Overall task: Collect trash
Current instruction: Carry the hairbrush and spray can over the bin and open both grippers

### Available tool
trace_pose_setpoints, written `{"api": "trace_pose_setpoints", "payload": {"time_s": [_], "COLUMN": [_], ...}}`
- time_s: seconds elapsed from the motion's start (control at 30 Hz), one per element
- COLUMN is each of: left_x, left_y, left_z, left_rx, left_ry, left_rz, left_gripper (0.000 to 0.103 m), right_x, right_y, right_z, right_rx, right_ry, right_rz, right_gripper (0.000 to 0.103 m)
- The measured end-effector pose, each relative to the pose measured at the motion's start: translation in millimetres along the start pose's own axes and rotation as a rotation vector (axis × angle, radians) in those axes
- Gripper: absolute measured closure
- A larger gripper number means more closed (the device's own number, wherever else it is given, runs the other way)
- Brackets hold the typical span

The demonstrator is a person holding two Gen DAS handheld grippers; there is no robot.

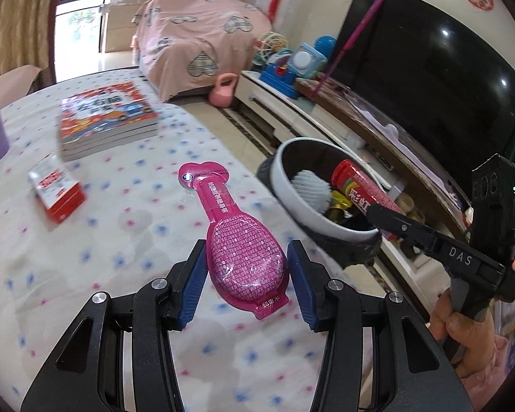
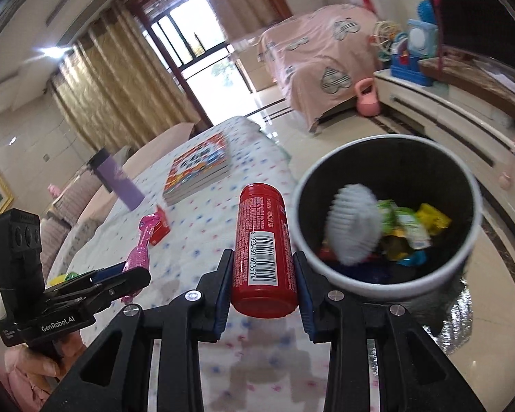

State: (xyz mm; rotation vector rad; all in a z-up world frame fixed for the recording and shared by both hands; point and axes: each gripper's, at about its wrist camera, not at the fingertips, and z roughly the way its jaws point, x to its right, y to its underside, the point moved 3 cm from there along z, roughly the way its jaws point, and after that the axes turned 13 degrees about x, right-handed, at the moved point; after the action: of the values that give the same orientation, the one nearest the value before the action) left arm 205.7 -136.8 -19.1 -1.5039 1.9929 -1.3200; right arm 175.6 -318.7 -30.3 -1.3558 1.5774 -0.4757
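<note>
Right gripper (image 1: pixel 372 211): "DAS" on arm. Left gripper (image 2: pixel 134 274): "GenRobot.AI" on body. Red can (image 2: pixel 262 257): barcode, digits "6 923450 603574". Pink pack (image 1: pixel 247 261): Chinese print, not legible.

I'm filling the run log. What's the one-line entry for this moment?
left gripper: shut on pink pack | right gripper: shut on red can | bin: partly filled

A large black flat television (image 1: pixel 429 79) stands on a long white low cabinet (image 1: pixel 292 116); beyond its far end, a pink heart-print covered sofa (image 2: pixel 312 55), then gold-curtained bright windows (image 2: pixel 189 27)
</note>
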Motion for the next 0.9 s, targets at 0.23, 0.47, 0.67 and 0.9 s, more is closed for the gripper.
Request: {"api": "trace_pose_setpoints", "payload": {"time_s": [0.23, 0.47, 0.67, 0.9], "left_x": [32, 61, 77, 93], "left_y": [-10, -21, -24, -27], "left_z": [13, 30, 46, 65], "left_rx": [-0.007, -0.009, -0.028, -0.048], "left_ry": [0.045, 0.081, 0.094, 0.099], "left_rz": [0.051, 0.089, 0.113, 0.148], "left_gripper": [0.057, 0.057, 0.057, 0.057], "right_x": [37, 62, 74, 86], "right_y": [-14, -23, -27, -32], "right_z": [-16, -23, -22, -18], "right_rx": [0.047, 0.074, 0.076, 0.073], "right_ry": [0.062, 0.097, 0.107, 0.116], "right_rz": [0.045, 0.071, 0.081, 0.087], "right_gripper": [0.069, 0.069, 0.069, 0.069]}}
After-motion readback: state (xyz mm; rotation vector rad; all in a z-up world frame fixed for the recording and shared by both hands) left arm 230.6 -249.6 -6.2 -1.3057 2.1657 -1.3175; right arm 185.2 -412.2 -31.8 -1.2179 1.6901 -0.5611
